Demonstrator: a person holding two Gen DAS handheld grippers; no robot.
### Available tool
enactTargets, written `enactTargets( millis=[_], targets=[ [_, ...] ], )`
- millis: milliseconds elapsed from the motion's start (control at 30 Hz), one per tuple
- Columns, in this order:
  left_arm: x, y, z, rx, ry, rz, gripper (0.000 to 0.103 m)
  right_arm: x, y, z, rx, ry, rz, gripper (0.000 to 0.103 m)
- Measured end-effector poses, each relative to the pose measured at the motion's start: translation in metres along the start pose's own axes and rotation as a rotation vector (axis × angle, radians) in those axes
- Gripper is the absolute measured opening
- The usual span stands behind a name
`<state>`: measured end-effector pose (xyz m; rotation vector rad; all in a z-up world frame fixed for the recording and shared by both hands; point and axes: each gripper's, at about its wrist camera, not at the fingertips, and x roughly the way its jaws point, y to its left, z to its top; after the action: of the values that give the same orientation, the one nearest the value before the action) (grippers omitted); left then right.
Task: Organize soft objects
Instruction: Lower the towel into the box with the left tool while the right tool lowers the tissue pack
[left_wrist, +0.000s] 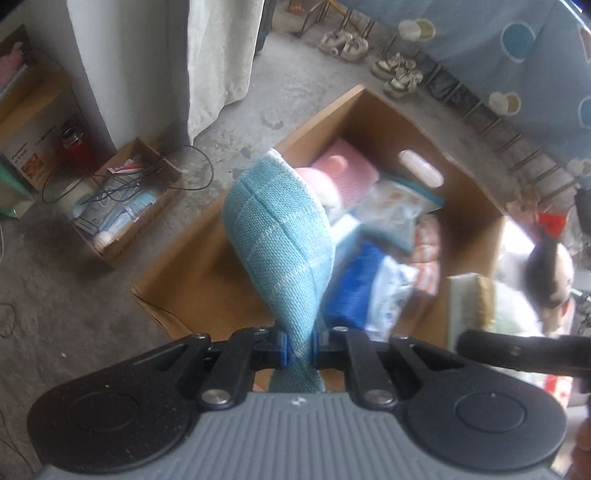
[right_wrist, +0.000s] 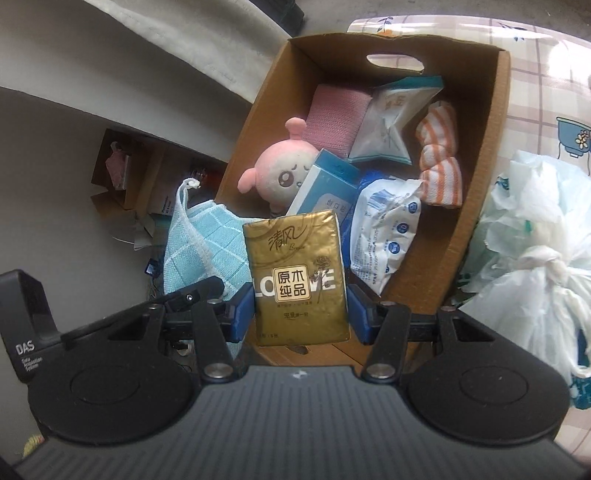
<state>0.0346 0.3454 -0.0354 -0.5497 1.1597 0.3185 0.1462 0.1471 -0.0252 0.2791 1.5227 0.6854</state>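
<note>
The left tool (left_wrist: 299, 349) is clamped fully down on a pinched corner of a blue checked cloth (left_wrist: 279, 236), which bunches out from the pads toward the centre of the left wrist frame, in front of the open cardboard box (left_wrist: 476, 192). The right tool (right_wrist: 300, 314) stands about half open, its blue pads pressed against the two long sides of a gold tissue pack (right_wrist: 297, 277), which stands upright in the grip with its long axis running up the frame. In the right wrist view the box fills the upper middle and right of the frame, directly beyond the pack, and already holds a pink plush toy (right_wrist: 275, 171), a pink cloth (right_wrist: 334, 116), a striped orange cloth (right_wrist: 439, 158) and several plastic-wrapped packs. The blue cloth appears at the left of that frame, just beside the pack. Both loads lie between their tools and the box mouth, so the coming move likely amounts to carrying each forward and downward over the near wall; which is nearer cannot be told. White plastic bags (right_wrist: 535, 251) lie to the right of the box.
</note>
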Motion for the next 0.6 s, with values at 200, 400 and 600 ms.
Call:
enactTargets(
  millis=[200,400,600],
  targets=[
    [0.053,0.037,0.027,0.09,0.115,0.07,0.012,0.038,0.004,-0.002,0.017,0.04,-0.041,0.052],
    [0.086,0.043,0.028,0.189,0.196,0.128,0.012,0.064,0.006,-0.005,-0.015,0.058,-0.11,0.052],
    [0.115,0.03,0.026,0.309,0.277,0.19,0.013,0.088,0.011,-0.005,-0.012,0.081,-0.109,0.052]
  ],
)
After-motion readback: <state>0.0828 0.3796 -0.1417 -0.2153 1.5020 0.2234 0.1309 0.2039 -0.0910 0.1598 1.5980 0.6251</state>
